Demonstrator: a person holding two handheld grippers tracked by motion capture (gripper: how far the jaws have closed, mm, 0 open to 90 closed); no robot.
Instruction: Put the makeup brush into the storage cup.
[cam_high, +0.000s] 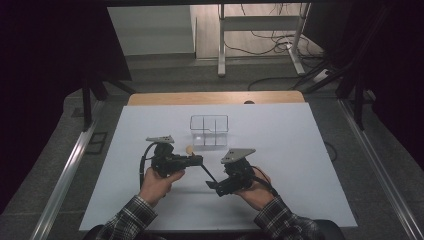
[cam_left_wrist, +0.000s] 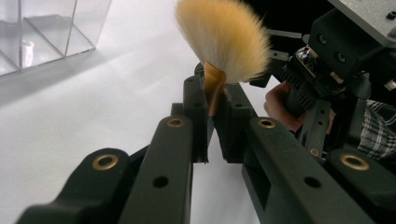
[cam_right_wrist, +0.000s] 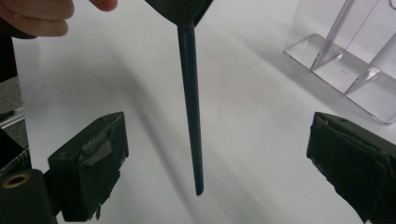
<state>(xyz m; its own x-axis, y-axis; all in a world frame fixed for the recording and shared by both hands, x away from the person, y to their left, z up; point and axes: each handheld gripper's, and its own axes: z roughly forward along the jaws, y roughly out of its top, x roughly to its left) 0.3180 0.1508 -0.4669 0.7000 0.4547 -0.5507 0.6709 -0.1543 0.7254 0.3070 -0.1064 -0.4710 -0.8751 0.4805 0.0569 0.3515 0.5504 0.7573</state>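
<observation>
High view showed the room dim at both sides, with a lit floor strip beyond the table, a metal stand and loose cables on it. Nearer lay the table, a white top with a wooden strip along its far edge, bare apart from the work. Near its middle stood a clear plastic organiser, divided into compartments, all of which appeared empty. Just in front of it the person held a makeup brush off the surface, bristles toward the organiser and dark handle slanting back toward the right gripper. Left gripper was clamped on the brush at the metal collar just below the bristles, as the left gripper view confirmed with the brush standing between the pressed pads. Right gripper view showed that claw's jaws spread wide apart, the handle hanging free between them and touching neither pad. Judged from this, the brush had passed to the left gripper alone; placing it in a compartment of the organiser remained undone.
</observation>
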